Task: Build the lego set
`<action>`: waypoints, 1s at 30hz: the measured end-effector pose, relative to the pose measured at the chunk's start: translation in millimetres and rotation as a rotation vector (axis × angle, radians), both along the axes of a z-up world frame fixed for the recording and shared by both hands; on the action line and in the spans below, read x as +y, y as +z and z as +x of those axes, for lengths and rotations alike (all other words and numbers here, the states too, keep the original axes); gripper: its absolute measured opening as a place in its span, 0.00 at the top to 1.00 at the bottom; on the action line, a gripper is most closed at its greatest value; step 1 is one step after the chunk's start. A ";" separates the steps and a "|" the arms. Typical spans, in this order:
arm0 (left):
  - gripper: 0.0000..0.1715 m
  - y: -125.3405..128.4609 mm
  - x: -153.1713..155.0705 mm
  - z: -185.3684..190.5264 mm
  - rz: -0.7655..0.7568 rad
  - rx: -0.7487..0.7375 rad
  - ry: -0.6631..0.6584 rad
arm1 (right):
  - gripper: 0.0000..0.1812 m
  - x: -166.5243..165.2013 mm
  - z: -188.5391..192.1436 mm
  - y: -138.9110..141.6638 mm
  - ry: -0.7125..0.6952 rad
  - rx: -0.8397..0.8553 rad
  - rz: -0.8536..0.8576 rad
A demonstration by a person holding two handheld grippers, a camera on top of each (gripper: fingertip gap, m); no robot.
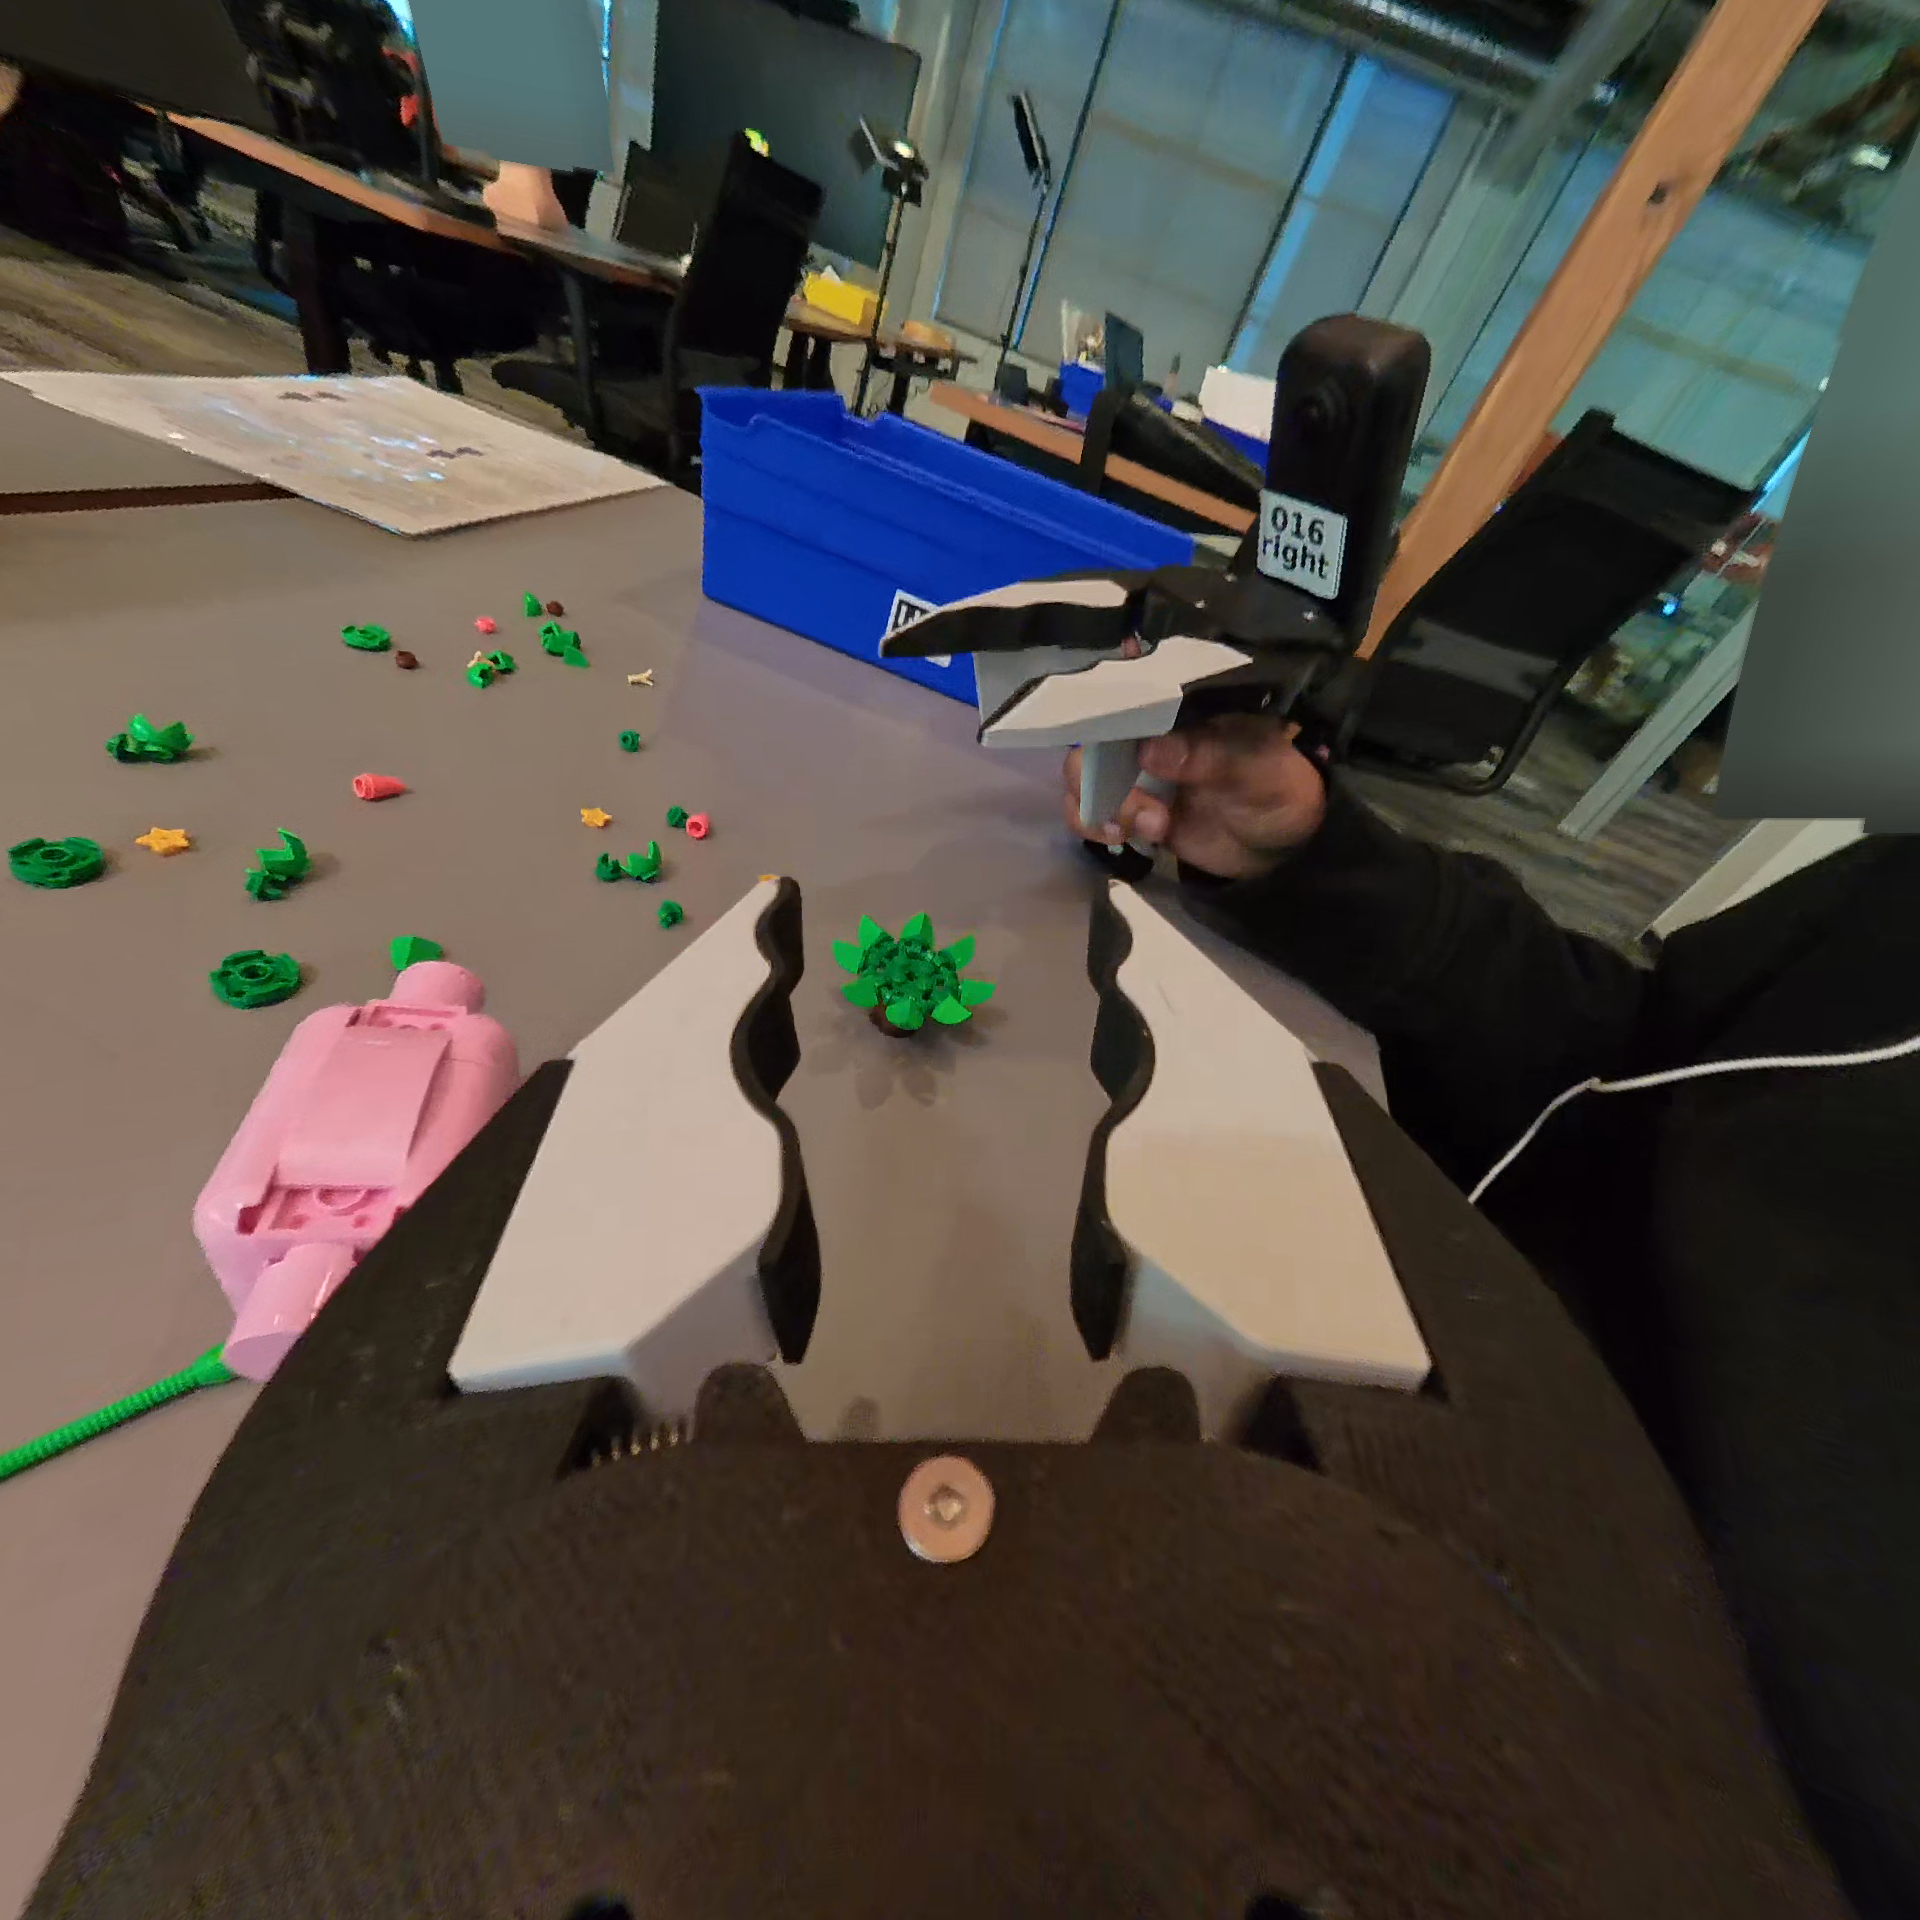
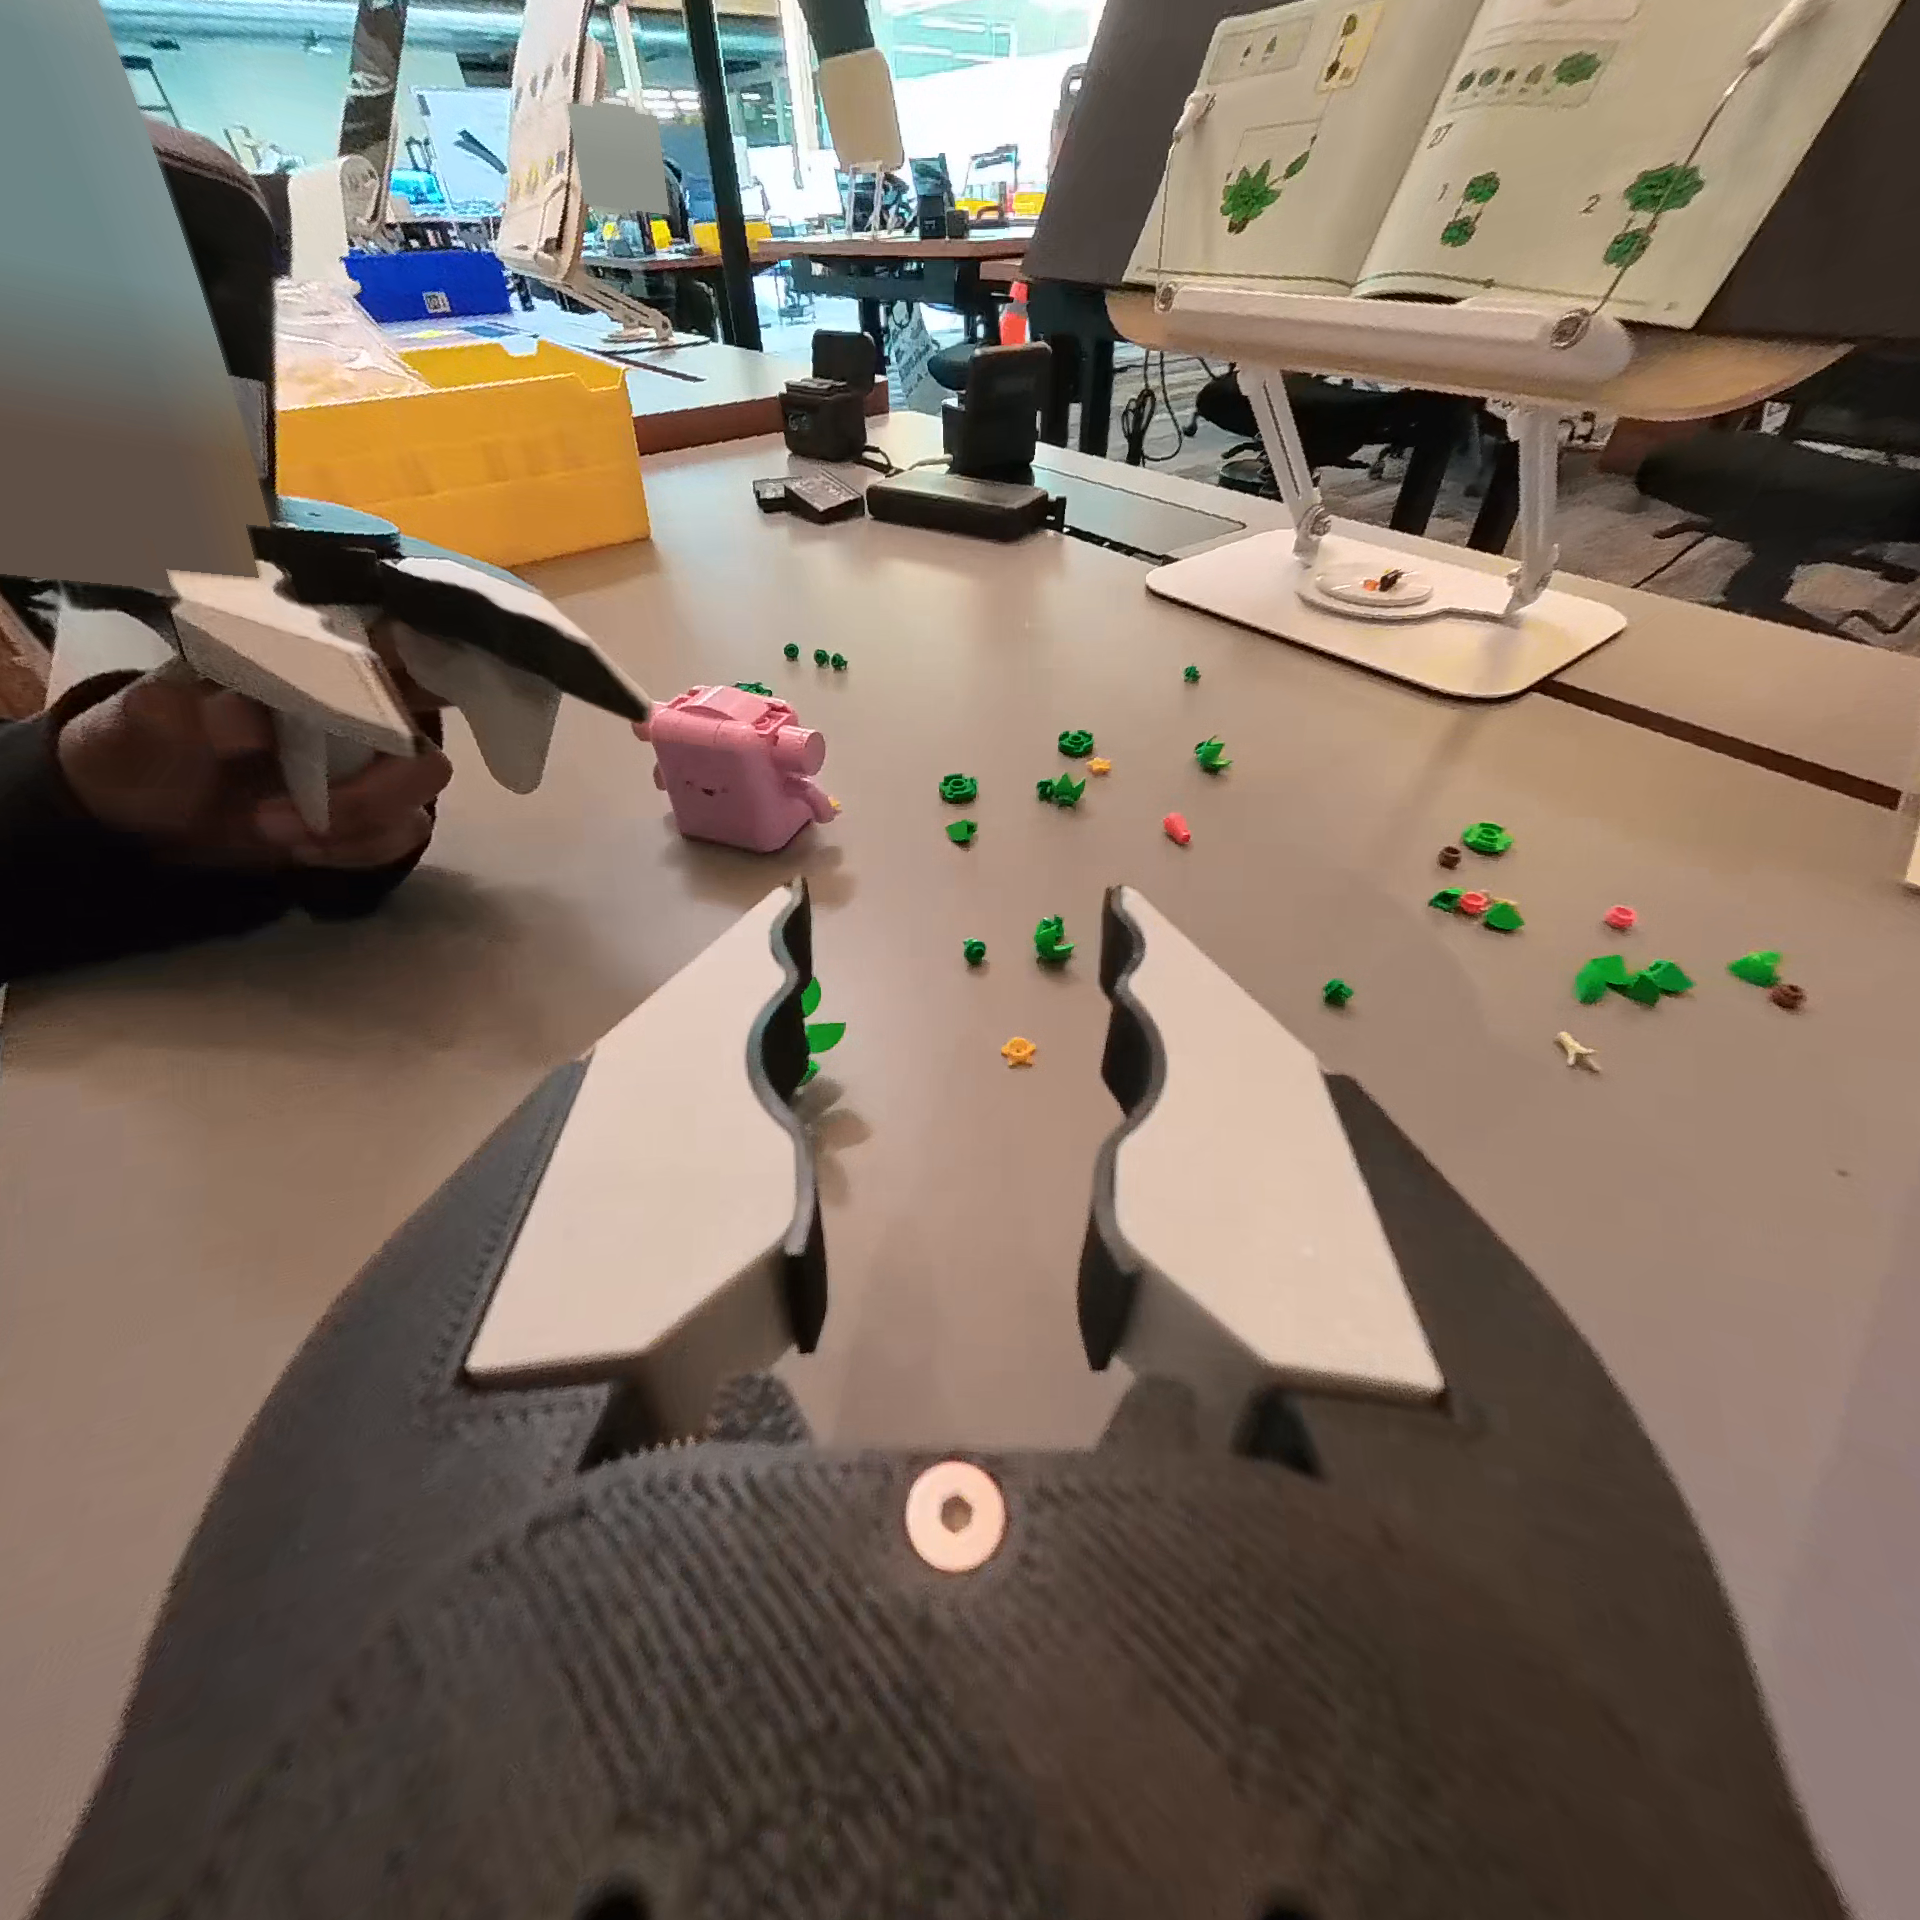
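— Grey table (image 1: 312,644) in an open office, desks and monitors behind it. What did the left wrist view show?

— The left gripper (image 1: 943,904) hung just above the table with its fingers spread wide and nothing between them. A small green leafy lego rosette (image 1: 911,971) on a brown base stood on the table beyond the fingertips, in line with the gap, touched by neither finger. A pink lego block figure (image 1: 358,1132) lay on its side just left of the gripper, a green cord (image 1: 104,1413) running from its near end. Loose green, pink and yellow pieces (image 1: 281,862) were scattered toward the far left part of the table. A blue bin (image 1: 894,520) stood at the far edge. The right gripper (image 1: 945,675) was off to the right, held in a hand (image 1: 1216,795), its jaws parted and empty.

— And the right wrist view?

— The right gripper (image 2: 951,914) was also wide open, holding nothing. Only the rosette's leaf tips (image 2: 821,1029) peeked from behind its left finger. The pink figure (image 2: 738,769) sat farther back on the left, with the left gripper's (image 2: 582,727) tip right at it; I couldn't tell if they touched. Loose pieces (image 2: 1060,940) spread ahead and to the right. An open instruction booklet (image 2: 1455,156) rested on a white stand (image 2: 1382,613) at the far right corner, and a yellow bin (image 2: 468,457) stood at the far left.
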State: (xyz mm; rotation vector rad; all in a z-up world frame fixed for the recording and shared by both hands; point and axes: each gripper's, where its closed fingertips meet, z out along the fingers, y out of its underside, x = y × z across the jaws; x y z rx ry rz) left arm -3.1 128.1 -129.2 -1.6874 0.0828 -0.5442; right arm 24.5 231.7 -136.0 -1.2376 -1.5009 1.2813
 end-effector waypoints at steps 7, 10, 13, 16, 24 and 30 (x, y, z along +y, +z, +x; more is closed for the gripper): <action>0.71 -12.3 6.8 1.4 -0.098 -0.048 -0.014 | 0.74 -11.3 -4.2 -12.3 0.045 -0.072 0.062; 0.78 -26.1 14.3 -4.6 -0.199 -0.077 0.034 | 0.76 -14.4 -7.4 -20.4 0.054 -0.129 0.058; 0.80 -44.5 24.5 0.1 -0.331 -0.103 0.034 | 0.76 -26.2 -11.2 -33.0 0.096 -0.239 -0.052; 0.78 -58.2 35.4 6.9 -0.429 -0.108 0.021 | 0.74 -35.7 -13.1 -49.3 0.129 -0.363 -0.121; 0.79 -71.3 44.8 13.7 -0.519 -0.125 -0.012 | 0.88 -50.4 -2.2 -57.8 0.255 -0.509 -0.474; 0.86 -78.3 46.8 19.6 -0.571 -0.131 -0.057 | 0.89 -51.7 -3.0 -65.8 0.226 -0.544 -0.406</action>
